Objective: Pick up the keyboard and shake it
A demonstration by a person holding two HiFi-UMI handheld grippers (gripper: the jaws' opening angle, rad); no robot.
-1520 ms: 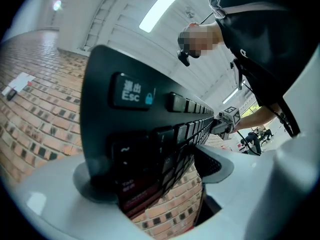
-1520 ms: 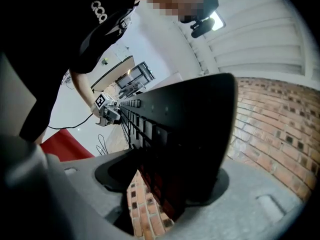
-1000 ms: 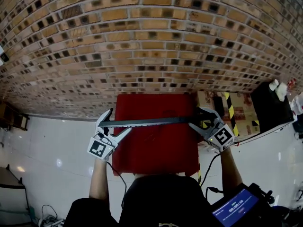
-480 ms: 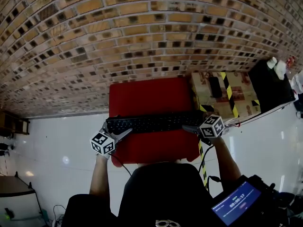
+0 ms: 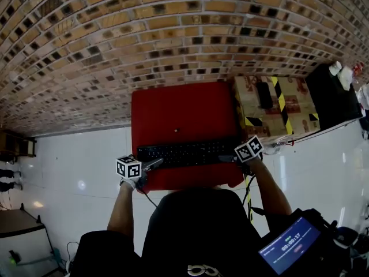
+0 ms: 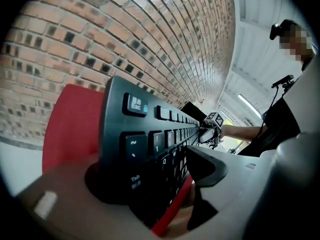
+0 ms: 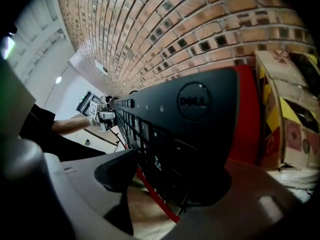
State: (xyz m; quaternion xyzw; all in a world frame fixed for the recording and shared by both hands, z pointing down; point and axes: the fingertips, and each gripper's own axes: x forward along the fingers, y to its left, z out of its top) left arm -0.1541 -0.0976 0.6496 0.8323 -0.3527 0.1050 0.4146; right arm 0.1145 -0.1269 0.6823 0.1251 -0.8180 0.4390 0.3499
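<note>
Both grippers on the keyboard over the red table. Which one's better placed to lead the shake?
Right, narrowly. The right gripper has the keyboard seated deep between its jaws. The left gripper has just been closing its jaws on the other end, so that grip looks less settled.

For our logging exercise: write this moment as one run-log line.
keyboard: over red table | left tool: gripping its end, jaws just closed further | right tool: gripping other end

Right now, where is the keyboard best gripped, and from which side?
Probably take the keyboard by its two short ends, coming in from the left and from the right, with the jaws spanning back edge to front edge. It is long, thin and level across the red table, so one central grip might let it tip.
</note>
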